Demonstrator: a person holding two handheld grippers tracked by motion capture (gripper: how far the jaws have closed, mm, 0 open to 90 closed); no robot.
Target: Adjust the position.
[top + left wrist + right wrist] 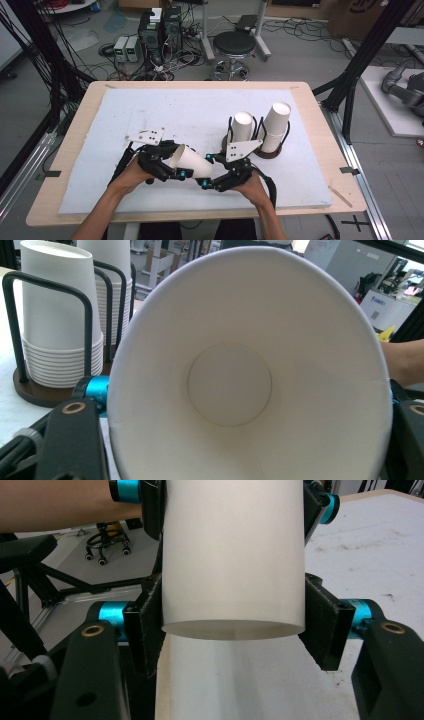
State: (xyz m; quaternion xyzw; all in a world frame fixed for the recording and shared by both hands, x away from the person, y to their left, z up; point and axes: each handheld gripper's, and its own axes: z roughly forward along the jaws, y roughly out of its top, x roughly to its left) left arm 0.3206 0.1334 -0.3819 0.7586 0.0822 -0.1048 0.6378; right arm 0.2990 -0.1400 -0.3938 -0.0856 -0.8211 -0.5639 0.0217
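A white paper cup [192,162] is held on its side in the lower middle of the high view, above the white mat [150,115] that covers the bench [80,150]. Its wide mouth end is turned to the left of the frame and its base end to the right.

The left gripper [167,167] is seen at the lower left of centre in the high view, pinching the cup near its rim. In the left gripper view the open mouth and the round bottom of the cup [230,385] are looked into directly, with the black jaws at either lower corner against the cup's sides.

The right gripper [215,177] is placed just right of it in the high view, and its pads [145,630] are pressed against both sides of the cup's base end [232,580], as the right gripper view shows at mid-frame.

Two stacks of paper cups [260,130] are kept in a black wire holder [257,125] on a dark round base, right of centre in the high view and at the upper left of the left gripper view [60,330].
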